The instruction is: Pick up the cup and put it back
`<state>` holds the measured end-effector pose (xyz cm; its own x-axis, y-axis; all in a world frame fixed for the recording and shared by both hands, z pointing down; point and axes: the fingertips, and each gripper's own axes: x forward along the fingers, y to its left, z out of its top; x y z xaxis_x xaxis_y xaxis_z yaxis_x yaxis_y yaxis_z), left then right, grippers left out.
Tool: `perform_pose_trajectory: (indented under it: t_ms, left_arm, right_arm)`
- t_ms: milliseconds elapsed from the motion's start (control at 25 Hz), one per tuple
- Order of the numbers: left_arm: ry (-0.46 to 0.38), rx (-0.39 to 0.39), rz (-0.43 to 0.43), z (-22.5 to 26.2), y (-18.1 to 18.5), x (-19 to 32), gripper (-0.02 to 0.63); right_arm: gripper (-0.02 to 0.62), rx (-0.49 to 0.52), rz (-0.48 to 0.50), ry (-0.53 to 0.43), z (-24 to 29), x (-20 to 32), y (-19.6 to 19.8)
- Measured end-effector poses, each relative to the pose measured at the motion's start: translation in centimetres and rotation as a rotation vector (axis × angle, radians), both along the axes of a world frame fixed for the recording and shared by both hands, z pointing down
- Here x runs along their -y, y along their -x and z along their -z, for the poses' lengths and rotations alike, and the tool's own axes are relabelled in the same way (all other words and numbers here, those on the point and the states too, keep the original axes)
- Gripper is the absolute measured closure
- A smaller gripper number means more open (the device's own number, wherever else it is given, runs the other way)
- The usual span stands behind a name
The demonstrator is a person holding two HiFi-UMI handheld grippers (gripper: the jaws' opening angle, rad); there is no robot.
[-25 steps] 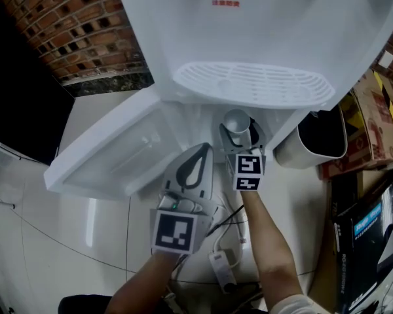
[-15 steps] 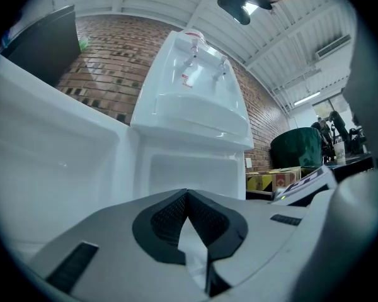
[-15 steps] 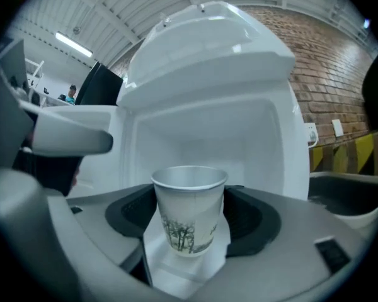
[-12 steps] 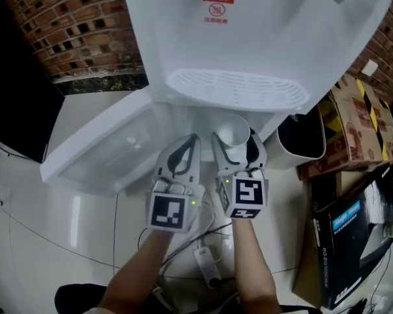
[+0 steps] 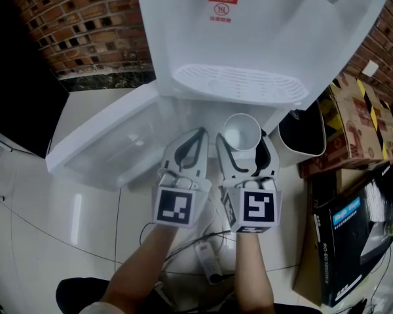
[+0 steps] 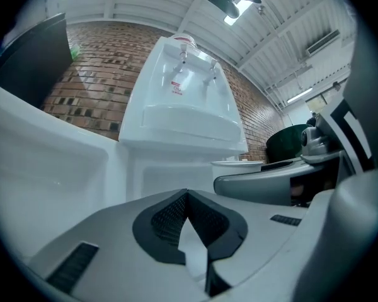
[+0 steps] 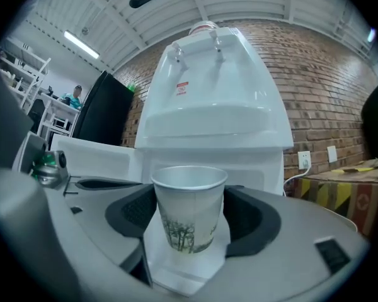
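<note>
A white paper cup (image 5: 241,133) with a tree print (image 7: 189,209) stands upright between the jaws of my right gripper (image 5: 244,144), which is shut on its sides (image 7: 189,228). It hangs in front of the white water dispenser (image 7: 208,99), just below the drip tray (image 5: 236,84). My left gripper (image 5: 195,136) hovers beside it on the left, jaws shut with nothing between them (image 6: 188,195). In the left gripper view the cup's rim (image 6: 230,163) shows beyond the right gripper's finger (image 6: 271,181).
The dispenser's lower cabinet door (image 5: 111,142) hangs open to the left. A dark bin (image 5: 308,133) and cardboard boxes (image 5: 360,116) stand to the right. A power strip (image 5: 206,260) with cables lies on the floor below my arms. A brick wall (image 5: 85,25) is behind.
My right gripper has risen with the cup, out of the cabinet opening and up level with the left gripper. The left gripper has stayed about where it was.
</note>
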<state>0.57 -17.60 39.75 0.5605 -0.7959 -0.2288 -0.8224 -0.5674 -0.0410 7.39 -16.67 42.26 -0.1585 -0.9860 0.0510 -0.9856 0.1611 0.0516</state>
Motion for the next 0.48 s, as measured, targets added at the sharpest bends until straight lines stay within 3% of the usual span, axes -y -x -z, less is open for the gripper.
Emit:
perform_pose_trajectory:
  t_ms: [360, 480]
  left_arm:
    - [0.007, -0.006, -0.002, 0.22, -0.47, -0.31, 0.611]
    - [0.01, 0.001, -0.004, 0.01, -0.47, -0.26, 0.611]
  right_arm:
    - [0.255, 0.019, -0.007, 0.029, -0.61, -0.26, -0.19]
    - [0.255, 0.006, -0.002, 0.0, -0.52, 0.0, -0.36]
